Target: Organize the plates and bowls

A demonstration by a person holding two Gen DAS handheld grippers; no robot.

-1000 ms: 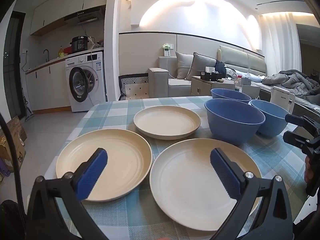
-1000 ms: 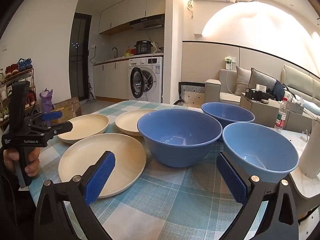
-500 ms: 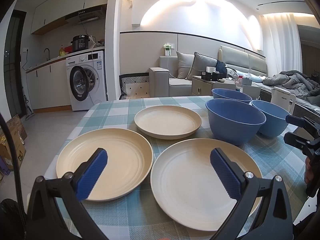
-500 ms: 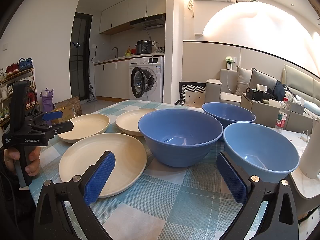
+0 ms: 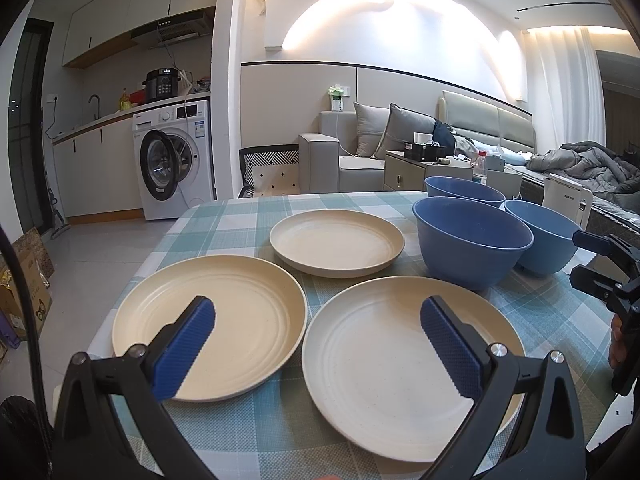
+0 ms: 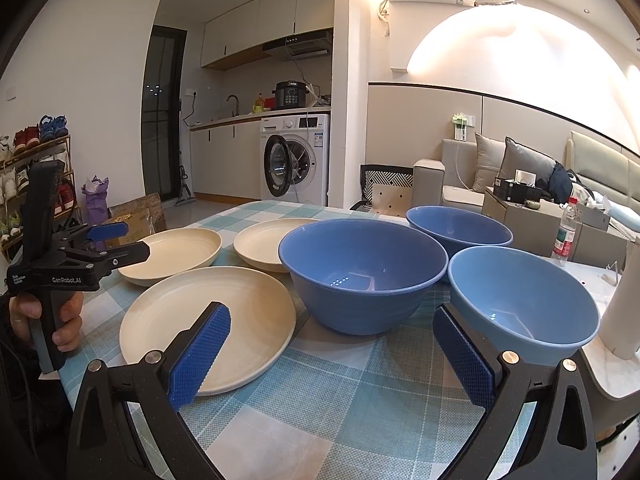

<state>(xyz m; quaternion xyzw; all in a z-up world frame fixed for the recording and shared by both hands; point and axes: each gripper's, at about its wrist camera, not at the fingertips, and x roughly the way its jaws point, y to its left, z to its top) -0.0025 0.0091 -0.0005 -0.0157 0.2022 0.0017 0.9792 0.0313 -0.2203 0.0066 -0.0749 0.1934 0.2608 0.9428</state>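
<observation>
Three cream plates lie on the checked tablecloth: a left plate [image 5: 208, 324], a near plate [image 5: 384, 364] and a smaller far plate [image 5: 336, 246]. Three blue bowls stand to their right: a big middle bowl [image 6: 362, 270], a far bowl [image 6: 460, 226] and a paler near bowl [image 6: 520, 300]. My left gripper [image 5: 320, 344] is open, hovering above the near edges of the two front plates and holding nothing. My right gripper [image 6: 332, 356] is open over the cloth in front of the middle bowl, empty. The left gripper [image 6: 116, 242] also shows in the right wrist view, held by a hand.
A white kettle-like appliance [image 6: 624, 304] stands on a white surface right of the bowls. The table's edge [image 5: 132, 280] drops to the floor on the left. A washing machine [image 5: 176, 160], sofa [image 5: 360, 148] and cardboard boxes [image 5: 24, 280] lie beyond.
Both views have drifted only slightly; plates and bowls stay put, and both grippers remain open.
</observation>
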